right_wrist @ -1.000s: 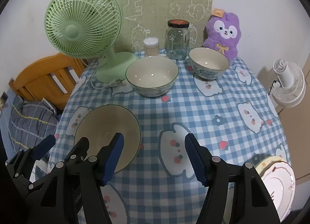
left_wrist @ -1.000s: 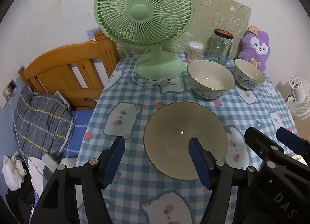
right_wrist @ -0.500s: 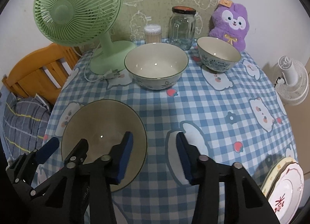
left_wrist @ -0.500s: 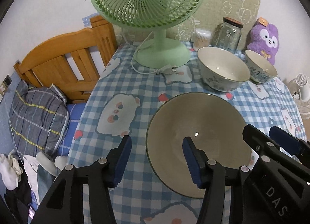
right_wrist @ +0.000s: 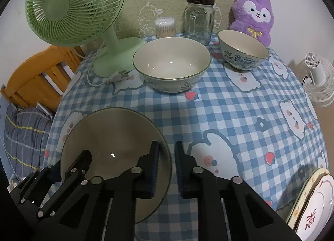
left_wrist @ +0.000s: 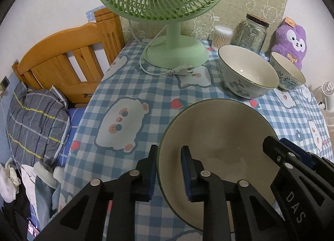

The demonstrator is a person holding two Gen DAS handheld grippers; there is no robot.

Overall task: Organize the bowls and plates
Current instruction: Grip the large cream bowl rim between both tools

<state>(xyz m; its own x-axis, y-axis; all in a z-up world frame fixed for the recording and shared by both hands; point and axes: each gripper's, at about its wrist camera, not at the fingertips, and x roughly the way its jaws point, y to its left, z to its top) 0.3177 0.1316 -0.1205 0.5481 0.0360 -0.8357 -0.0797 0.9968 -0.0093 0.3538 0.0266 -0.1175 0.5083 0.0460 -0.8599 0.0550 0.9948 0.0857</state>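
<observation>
Operator: Fingers status?
Technician: Both have just closed. Left gripper (left_wrist: 168, 170) clamps the large bowl's (left_wrist: 219, 136) left rim; right gripper (right_wrist: 167, 168) clamps its right rim. Bowl sits near-left on the tablecloth (right_wrist: 240, 115).
Operator: Step?
Technician: Grasp complete. Next probably calls for a level, synchronized lift.

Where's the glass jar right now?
In the right wrist view, the jar stands at the table's back edge, between the cotton swabs and the purple plush.
</observation>
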